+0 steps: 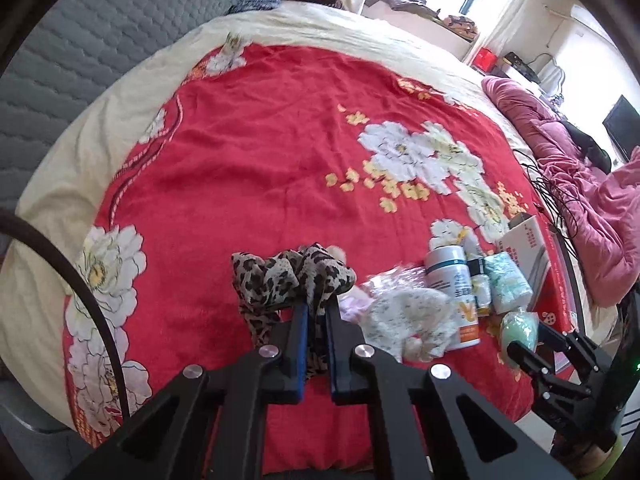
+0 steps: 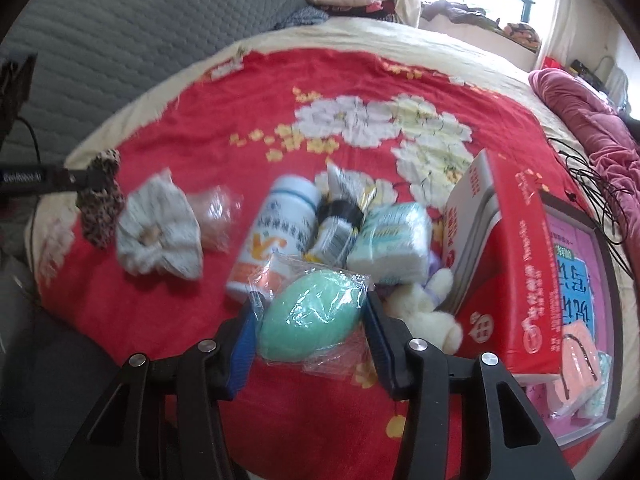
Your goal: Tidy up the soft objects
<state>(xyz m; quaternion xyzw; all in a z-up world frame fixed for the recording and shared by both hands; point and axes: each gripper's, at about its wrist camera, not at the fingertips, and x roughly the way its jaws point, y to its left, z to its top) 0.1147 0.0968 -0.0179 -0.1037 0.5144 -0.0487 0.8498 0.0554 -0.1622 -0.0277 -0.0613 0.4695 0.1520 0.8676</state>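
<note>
We held the left gripper point(image 1: 316, 320) low over the red floral blanket point(image 1: 248, 168), jaws clamped on the leopard-print scrunchie point(image 1: 292, 276). Our right gripper point(image 2: 312, 320) squeezed the wrapped green sponge point(image 2: 310, 314) just above the blanket, beside the white bottle point(image 2: 276, 232).

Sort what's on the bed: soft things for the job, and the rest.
Job: leopard scrunchie, white scrunchie, green sponge, plush toy, tissue pack.
Rest: big bottle, small bottle, red box, cables.
</note>
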